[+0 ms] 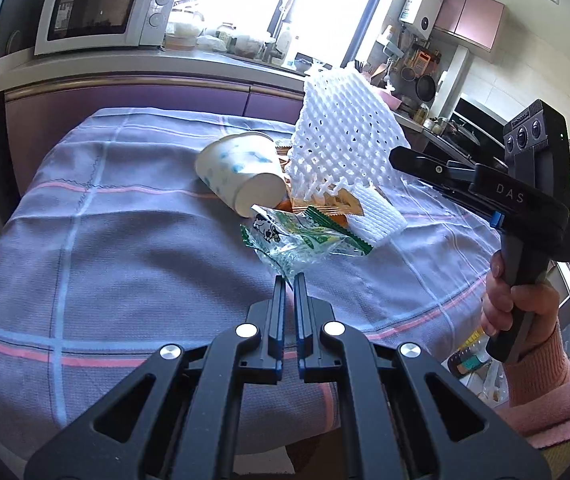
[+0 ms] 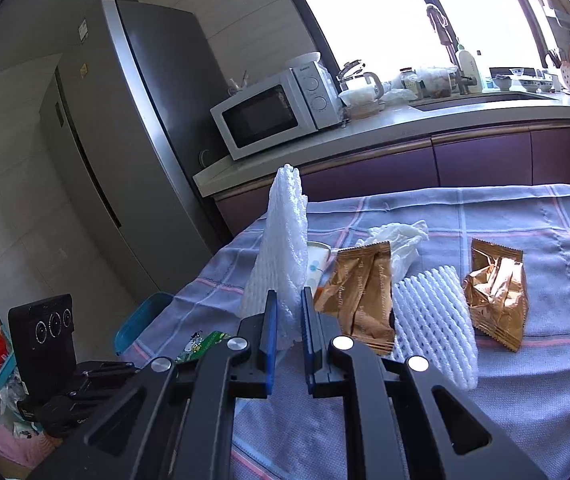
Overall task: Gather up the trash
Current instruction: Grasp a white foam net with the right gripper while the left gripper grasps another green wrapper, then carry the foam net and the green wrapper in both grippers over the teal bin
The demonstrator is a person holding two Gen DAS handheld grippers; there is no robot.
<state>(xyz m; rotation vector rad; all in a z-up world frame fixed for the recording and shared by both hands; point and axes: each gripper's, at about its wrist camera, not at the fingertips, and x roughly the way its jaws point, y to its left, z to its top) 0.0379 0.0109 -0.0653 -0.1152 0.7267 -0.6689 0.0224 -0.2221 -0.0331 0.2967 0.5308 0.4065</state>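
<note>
R gripper (image 2: 287,316) is clamped narrow on the foam net (image 2: 281,256), which stands upright, long axis vertical, lifted off the tablecloth (image 2: 525,392). L gripper (image 1: 289,284) is pinched tight on the green wrapper (image 1: 297,240), straight ahead. Nearest loose trash to R: second foam net (image 2: 433,320), just right w/ gold wrappers (image 2: 357,300).

On a table covered with a lilac checked cloth (image 1: 125,248), the left gripper (image 1: 289,280) has its two black fingers closed on the edge of a crumpled green and clear plastic wrapper (image 1: 301,240). Behind the wrapper a white paper cup with blue spots (image 1: 241,172) lies on its side, touching golden-brown snack wrappers (image 1: 345,204). At the right, a hand in a pink sleeve (image 1: 513,308) holds the right gripper (image 1: 395,158), which grips a white foam fruit net (image 1: 341,140) above the table.
</note>
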